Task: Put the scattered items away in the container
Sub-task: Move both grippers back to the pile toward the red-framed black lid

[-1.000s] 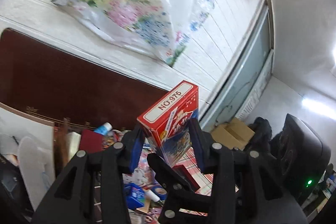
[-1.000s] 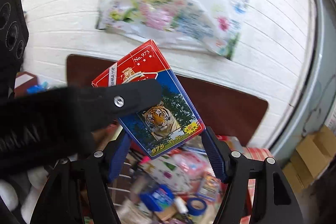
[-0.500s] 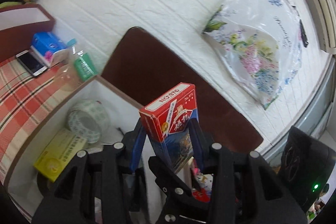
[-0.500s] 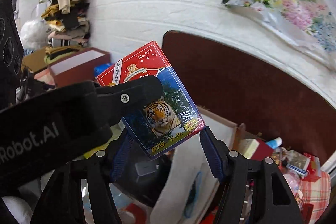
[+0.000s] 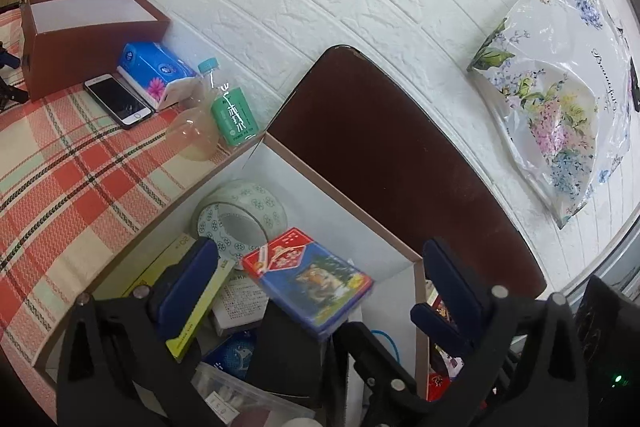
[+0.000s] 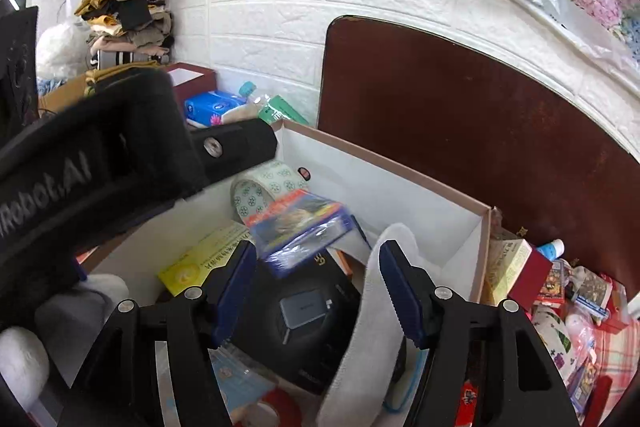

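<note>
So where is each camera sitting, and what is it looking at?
Left wrist: on the left gripper, looking down along its open fingers into the box; a card pack lies between them, let go.
Right wrist: on the right gripper, looking down into the same box from the other side; its open fingers and the left gripper's black body show.
Shared: box, card pack, tape roll, brown board, brick wall.

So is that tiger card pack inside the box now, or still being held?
Inside. The card pack lies tilted on other items in the box, and the left gripper is open around it, not touching.
</note>
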`<state>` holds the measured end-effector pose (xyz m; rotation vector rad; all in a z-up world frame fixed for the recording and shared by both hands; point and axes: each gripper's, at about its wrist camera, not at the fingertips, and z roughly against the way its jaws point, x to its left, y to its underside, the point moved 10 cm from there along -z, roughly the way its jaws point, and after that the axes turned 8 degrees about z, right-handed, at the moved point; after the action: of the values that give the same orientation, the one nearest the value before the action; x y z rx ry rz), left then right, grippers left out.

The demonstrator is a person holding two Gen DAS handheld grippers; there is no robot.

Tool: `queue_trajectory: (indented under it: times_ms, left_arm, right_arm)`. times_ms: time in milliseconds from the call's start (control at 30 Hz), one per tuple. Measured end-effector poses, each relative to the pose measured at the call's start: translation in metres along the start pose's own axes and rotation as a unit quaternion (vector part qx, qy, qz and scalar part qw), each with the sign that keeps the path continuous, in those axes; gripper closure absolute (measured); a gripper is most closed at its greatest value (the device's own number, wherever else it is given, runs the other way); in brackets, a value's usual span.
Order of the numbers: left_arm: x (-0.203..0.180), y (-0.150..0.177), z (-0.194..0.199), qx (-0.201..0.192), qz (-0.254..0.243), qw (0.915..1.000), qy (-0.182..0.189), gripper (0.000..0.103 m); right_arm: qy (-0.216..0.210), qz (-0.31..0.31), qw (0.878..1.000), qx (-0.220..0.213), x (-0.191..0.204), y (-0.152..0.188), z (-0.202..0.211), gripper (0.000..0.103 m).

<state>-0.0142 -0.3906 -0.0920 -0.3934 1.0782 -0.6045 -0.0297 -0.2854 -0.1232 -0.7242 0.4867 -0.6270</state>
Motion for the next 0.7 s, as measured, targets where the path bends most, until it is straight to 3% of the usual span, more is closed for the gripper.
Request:
queue_trajectory:
  times_ms: [367,533,700]
  left_arm:
    - [-0.052,0.01,0.008,-0.017,-0.054,0.9983,-0.013,0.001]
    - [-0.112,0.038,0.003,-0.005,-0.121,0.9926,0.006,0.001]
    - [-0.18,0.081,-0.004,0.019,-0.19,0.9805,0.046,0.001]
  right_arm:
    - [-0.005,-0.041,0.999,-0.026,-0.044,0.016,0.036,0.037]
    - [0.003,-0.097,0.994,-0.048,-0.096,0.037,0.062,0.037]
    - [0.019,-0.167,0.984,-0.064,-0.158,0.077,0.089,0.037]
